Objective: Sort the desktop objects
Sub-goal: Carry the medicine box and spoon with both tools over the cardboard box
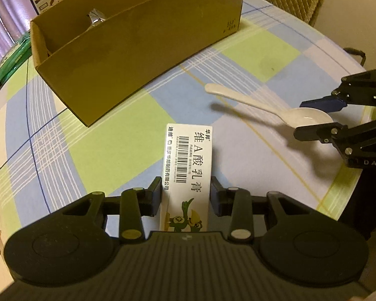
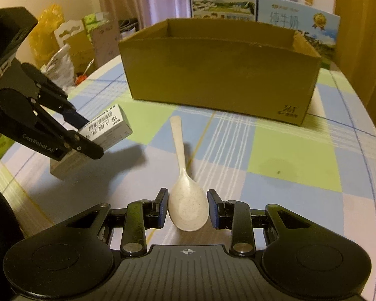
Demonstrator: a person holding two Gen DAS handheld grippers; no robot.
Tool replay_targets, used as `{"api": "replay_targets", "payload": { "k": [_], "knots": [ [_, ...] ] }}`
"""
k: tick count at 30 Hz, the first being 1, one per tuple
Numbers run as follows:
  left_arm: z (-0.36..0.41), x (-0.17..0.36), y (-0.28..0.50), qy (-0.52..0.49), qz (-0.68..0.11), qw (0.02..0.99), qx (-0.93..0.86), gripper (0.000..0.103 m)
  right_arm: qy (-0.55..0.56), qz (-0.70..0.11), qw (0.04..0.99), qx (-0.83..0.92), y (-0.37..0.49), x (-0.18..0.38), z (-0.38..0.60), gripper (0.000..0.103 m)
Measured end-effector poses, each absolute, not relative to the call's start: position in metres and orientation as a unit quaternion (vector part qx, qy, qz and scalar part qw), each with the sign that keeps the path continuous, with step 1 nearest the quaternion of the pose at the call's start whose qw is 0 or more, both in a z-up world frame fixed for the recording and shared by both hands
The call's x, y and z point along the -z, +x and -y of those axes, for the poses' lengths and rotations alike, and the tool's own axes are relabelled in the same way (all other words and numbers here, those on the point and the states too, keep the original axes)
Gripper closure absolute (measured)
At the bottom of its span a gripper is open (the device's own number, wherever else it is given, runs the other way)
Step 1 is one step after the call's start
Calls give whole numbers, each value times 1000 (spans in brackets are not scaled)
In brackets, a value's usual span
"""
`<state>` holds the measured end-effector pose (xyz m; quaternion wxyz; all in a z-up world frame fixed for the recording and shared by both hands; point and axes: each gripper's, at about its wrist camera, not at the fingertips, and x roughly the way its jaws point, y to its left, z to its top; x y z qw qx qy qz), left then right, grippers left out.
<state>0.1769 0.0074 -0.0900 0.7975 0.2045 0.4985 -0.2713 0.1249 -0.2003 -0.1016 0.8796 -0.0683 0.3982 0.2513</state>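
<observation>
Checked tablecloth (image 2: pixel 288 155), speckled cream spoon (image 2: pixel 188 200), white barcoded carton (image 1: pixel 188 155)

Left wrist view: mounted on the left tool (image 1: pixel 185 193), close above the counter (image 1: pixel 107 150), facing forward and a little right toward the box (image 1: pixel 137 57); right tool (image 1: pixel 310 118) seen at the right edge. Right wrist view: mounted on the right tool (image 2: pixel 187 208), low and near the counter (image 2: pixel 288 155), facing straight at the box (image 2: pixel 220 75); left tool (image 2: pixel 87 135) seen at the left. Shared by both: box, spoon (image 1: pixel 253 102) (image 2: pixel 185 195), carton (image 1: pixel 190 155) (image 2: pixel 107 128), checked counter between.
</observation>
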Motion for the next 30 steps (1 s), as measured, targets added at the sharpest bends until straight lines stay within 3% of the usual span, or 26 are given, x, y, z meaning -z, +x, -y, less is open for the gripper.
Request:
{"api": "replay_targets", "payload": {
  "k": [30],
  "knots": [
    [27,35,157,186,-491,817,240,69,-19,-343,913,-220,103,41,235,73]
  ]
}}
